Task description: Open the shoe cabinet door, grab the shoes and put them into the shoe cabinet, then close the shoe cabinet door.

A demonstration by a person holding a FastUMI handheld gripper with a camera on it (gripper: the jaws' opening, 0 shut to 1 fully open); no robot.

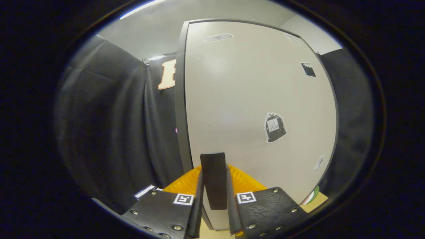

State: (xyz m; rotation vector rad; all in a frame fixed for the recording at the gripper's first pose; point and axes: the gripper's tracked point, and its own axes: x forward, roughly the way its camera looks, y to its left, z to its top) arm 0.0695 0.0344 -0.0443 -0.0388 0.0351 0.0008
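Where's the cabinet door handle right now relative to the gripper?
In the gripper view, the dark handle stands upright between the two fingers of the gripper, near the lower left edge of the pale cabinet door.

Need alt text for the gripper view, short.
The gripper's fingers clamp a dark flat handle on the pale shoe cabinet door, seen close up. Stickers dot the door; black booth cloth hangs beside it.
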